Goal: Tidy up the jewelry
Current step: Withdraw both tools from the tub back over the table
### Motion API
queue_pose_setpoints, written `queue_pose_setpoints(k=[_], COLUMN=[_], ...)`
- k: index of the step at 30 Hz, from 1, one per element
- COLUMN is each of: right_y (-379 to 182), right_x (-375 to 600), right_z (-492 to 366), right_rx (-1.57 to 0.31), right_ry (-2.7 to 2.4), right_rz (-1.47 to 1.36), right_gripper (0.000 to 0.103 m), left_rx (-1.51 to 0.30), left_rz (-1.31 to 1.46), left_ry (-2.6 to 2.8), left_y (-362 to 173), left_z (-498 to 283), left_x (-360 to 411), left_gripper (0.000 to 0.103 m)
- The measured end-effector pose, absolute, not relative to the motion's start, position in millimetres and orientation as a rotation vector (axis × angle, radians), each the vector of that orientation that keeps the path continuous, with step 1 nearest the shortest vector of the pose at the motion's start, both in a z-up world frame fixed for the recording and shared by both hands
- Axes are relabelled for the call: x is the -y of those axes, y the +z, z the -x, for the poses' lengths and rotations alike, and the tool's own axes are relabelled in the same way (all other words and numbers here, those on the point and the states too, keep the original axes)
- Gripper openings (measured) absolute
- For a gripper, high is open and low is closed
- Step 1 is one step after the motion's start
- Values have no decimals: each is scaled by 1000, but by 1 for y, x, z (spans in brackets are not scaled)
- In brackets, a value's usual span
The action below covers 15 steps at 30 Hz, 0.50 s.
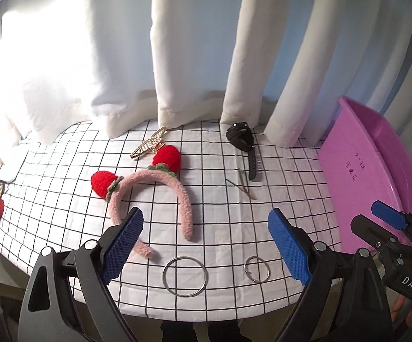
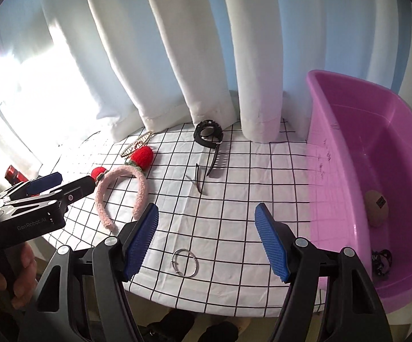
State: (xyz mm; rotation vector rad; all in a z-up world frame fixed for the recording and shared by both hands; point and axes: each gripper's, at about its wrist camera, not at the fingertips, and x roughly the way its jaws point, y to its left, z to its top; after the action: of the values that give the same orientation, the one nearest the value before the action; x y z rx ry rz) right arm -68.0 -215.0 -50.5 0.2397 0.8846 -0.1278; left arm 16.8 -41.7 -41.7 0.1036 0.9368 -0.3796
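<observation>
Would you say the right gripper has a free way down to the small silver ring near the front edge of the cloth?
Probably yes. The right gripper is open and empty, the small silver ring lies flat just below it, and nothing stands between them on the checked cloth.

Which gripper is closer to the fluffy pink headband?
Left. The left gripper hangs open right over the pink headband, one finger crossing its end. The right gripper hangs open beside it, nearer the purple tub.
</observation>
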Motion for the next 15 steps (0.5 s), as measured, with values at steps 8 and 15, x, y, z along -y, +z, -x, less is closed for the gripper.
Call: queue_pose_setpoints(k=[8,15], right_y=[-108,-147], right_x=[186,172], right_z=[59,60], right_rx=[-996,-1053], right_ry=[-44,-3], right_rz=[-227,-198], right_gripper=[67,67], left_rx=[-1017,-1066], left_rz=[-88,-106], left_ry=[-275,-267], left_y=[-95,-137], left_z=[-5,11], left_x=[3,5], left_gripper=[88,88])
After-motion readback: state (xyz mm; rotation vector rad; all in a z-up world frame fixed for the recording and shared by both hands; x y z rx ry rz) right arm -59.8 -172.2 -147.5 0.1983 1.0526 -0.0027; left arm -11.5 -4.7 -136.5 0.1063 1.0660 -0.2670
